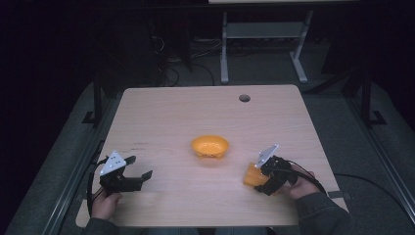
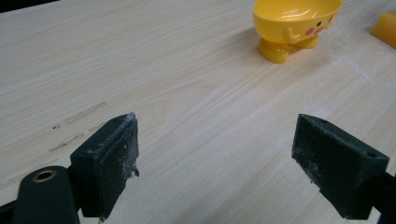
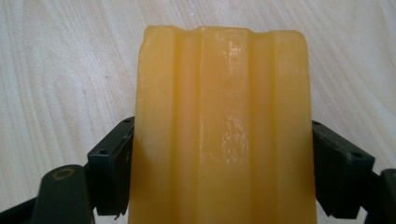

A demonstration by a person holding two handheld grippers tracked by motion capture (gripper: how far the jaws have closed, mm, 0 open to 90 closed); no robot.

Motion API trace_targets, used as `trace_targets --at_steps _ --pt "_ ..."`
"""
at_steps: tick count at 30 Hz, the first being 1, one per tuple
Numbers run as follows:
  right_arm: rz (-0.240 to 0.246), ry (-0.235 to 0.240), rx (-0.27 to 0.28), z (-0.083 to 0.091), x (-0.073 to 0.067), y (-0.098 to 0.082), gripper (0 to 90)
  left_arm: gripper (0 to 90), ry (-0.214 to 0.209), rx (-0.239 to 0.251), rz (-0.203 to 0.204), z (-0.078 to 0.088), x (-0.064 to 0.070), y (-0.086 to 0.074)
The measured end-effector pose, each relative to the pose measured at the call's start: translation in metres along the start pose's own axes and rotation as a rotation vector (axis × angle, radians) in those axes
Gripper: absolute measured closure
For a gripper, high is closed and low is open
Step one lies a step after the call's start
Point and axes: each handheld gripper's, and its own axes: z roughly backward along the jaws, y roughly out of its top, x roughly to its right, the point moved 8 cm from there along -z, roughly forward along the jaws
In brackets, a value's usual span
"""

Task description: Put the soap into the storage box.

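Note:
A small yellow bowl (image 1: 210, 146) with little feet and a painted face stands near the middle of the light wooden table (image 1: 195, 107); the left gripper view has the bowl (image 2: 294, 25) at the upper right. At the front right, my right gripper (image 1: 258, 180) is shut on an orange ridged block (image 1: 253, 175). In the right gripper view the block (image 3: 223, 130) stands between both jaws, pressed on its two sides. My left gripper (image 1: 138, 167) rests at the front left, open, its pads (image 2: 109, 161) wide apart over bare wood.
A round cable hole (image 1: 244, 98) sits near the table's far edge. Beyond the table stands a white desk frame (image 1: 259, 34) on a dark floor. A corner of the orange block (image 2: 385, 28) peeks in at the far right of the left gripper view.

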Motion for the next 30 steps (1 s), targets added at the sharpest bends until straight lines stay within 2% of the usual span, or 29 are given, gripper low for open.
trace_targets --at_steps 6,8,10,18,24,30 --pt "0.0 0.002 -0.003 0.002 -0.001 0.001 20.6 14.1 -0.002 -0.002 -0.008 0.0 0.0 0.0" --pt "-0.005 0.005 0.031 0.008 0.0 0.004 20.6 14.1 0.0 0.001 0.002 0.0 0.0 0.0" --pt "-0.005 0.002 0.041 0.012 0.0 0.007 20.6 14.1 -0.001 0.001 0.003 0.0 0.0 0.0" --pt "0.019 -0.013 0.041 0.02 0.002 0.017 20.6 14.1 -0.002 0.006 0.006 0.0 0.0 0.0" --pt "0.018 0.009 0.05 0.022 0.004 0.025 20.6 14.1 -0.002 0.002 0.008 0.001 0.0 0.0" --pt "0.028 0.005 0.041 0.022 0.007 0.03 20.6 14.1 0.0 -0.001 0.008 0.001 -0.001 0.0"
